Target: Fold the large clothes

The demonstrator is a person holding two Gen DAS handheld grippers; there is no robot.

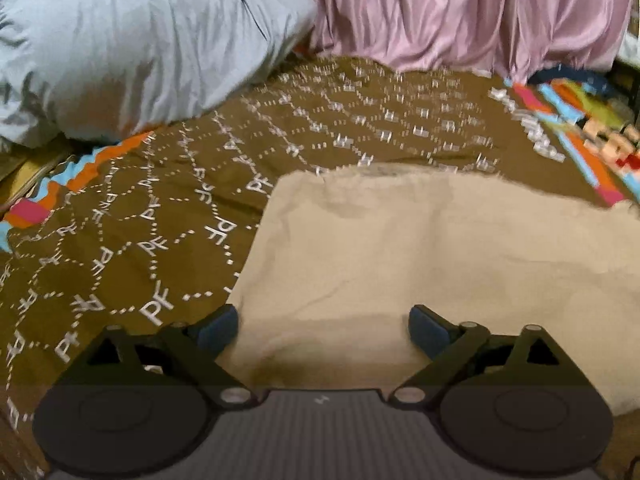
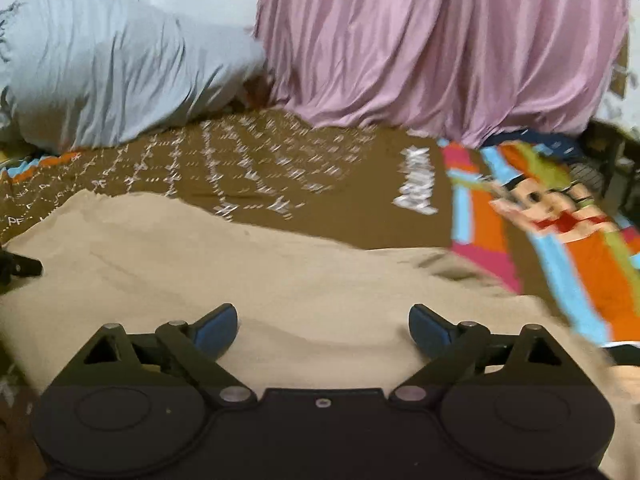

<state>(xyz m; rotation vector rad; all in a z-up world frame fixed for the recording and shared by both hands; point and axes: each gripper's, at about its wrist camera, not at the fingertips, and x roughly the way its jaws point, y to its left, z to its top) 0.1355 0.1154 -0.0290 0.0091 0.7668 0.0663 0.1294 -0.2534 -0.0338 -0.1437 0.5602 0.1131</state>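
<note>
A beige garment (image 1: 420,248) lies flat on a brown patterned blanket (image 1: 132,232). In the left wrist view my left gripper (image 1: 323,330) hangs open over the garment's near left part, its blue pads wide apart with only cloth below them. The right wrist view shows the same beige garment (image 2: 248,276) spread across the foreground, rumpled at its right end. My right gripper (image 2: 323,330) is open above it, nothing pinched. A dark piece of the left gripper (image 2: 20,268) shows at that view's left edge.
A pale blue pillow (image 1: 132,52) lies at the back left and a pink curtain (image 1: 460,12) hangs behind. A bright cartoon-print sheet (image 2: 560,232) lies under the brown blanket (image 2: 280,168) and shows to the right. Dark objects (image 2: 612,168) sit at the far right.
</note>
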